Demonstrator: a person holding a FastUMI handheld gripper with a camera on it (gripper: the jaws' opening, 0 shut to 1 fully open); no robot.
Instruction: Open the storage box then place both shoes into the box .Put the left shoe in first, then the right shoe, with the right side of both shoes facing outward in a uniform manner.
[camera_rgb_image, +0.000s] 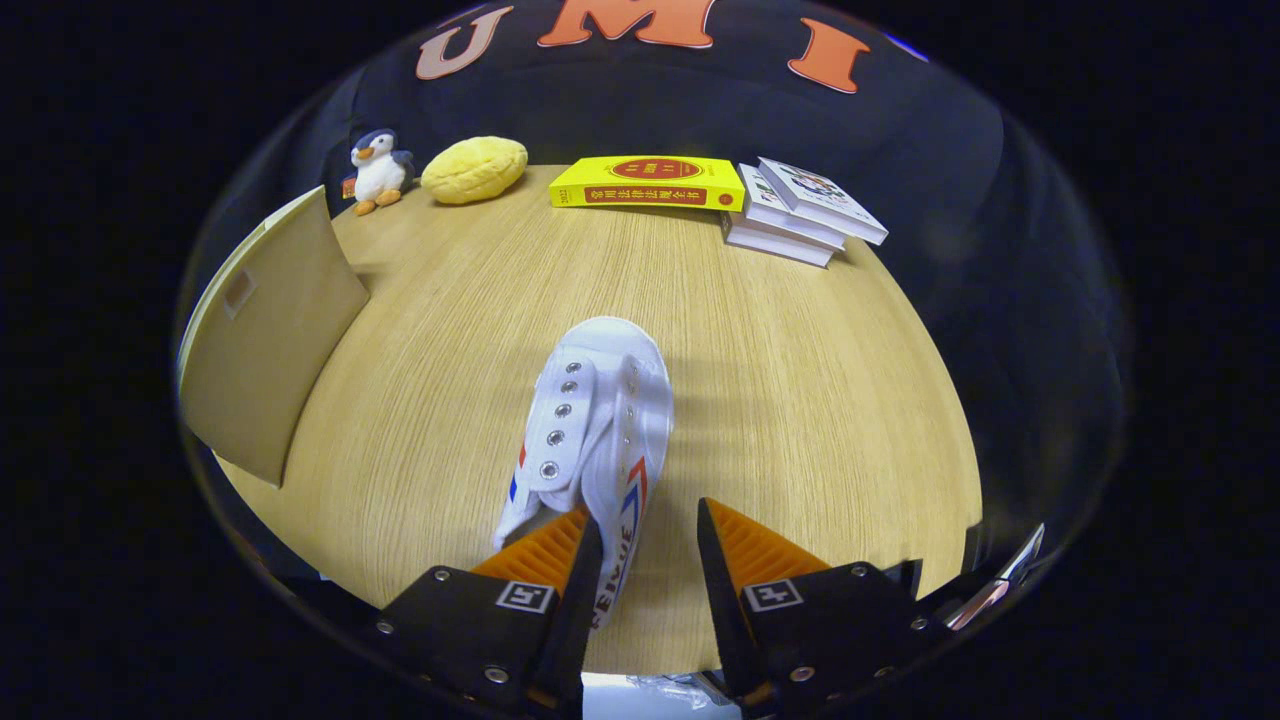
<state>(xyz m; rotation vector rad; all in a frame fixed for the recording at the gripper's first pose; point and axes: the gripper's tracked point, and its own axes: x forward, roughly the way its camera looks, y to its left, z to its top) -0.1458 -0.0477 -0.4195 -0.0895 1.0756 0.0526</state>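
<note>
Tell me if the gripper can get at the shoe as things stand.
Probably yes. The gripper is open, and one finger is already inside the shoe at its heel, with the shoe's side wall between the jaws. Nothing lies in the way on the table.

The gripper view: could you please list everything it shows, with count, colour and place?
White canvas shoe: one, white with red and blue stripes, on the table, its heel end between the fingers, toe pointing beyond them.
Beige storage box: one, beige, standing left of the shoe.
Penguin plush toy: one, white and dark blue, far end of the table, beyond the box.
Yellow plush cushion: one, yellow, beside the penguin.
Yellow book: one, yellow with red, far end.
White books: stack, white, right of the yellow book.
Wooden table: one, light wood.
Gripper: one, open; one finger inside the shoe, the other outside.
</note>
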